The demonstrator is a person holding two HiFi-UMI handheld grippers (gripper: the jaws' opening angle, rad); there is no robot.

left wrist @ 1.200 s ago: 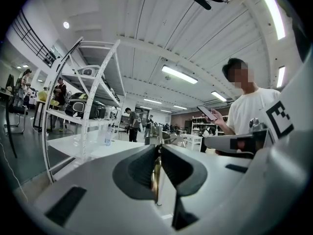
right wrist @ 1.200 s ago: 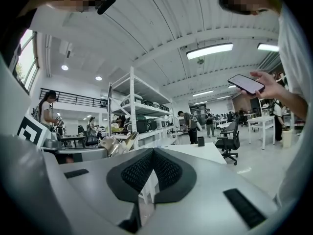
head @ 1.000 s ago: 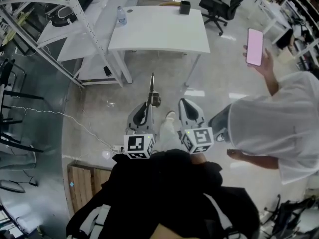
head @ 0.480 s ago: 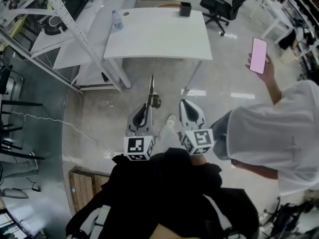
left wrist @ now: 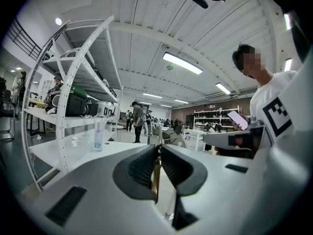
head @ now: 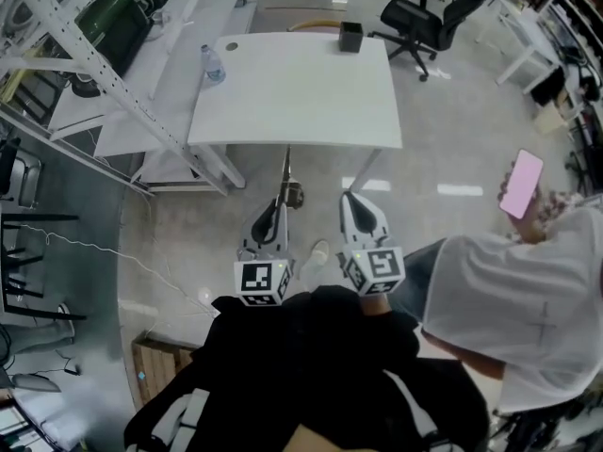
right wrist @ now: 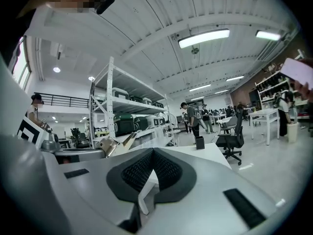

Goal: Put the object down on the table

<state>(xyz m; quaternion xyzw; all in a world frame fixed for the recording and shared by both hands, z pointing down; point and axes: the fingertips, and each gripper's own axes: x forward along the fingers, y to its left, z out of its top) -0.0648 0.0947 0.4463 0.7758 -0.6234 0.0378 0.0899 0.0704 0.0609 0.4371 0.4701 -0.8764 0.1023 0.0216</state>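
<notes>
A long, thin metal tool with a shiny rounded part along its shaft sticks forward out of my left gripper, whose jaws are shut on it. In the left gripper view only its brassy edge shows between the dark pads. In the right gripper view the tool glints at the left. My right gripper hangs beside the left one, its jaws shut with nothing in them. Both hang above the floor, short of the white table. The tool's tip just reaches the table's near edge.
A water bottle and a black box stand at the table's far side. A metal shelving rack runs along the left. An office chair is beyond the table, a person with a pink phone close on the right, a wooden pallet behind left.
The table has drawn nearer and lower in the head view. The person with the phone has shifted to the right and down. Both grippers keep their pose, the tool still held.
</notes>
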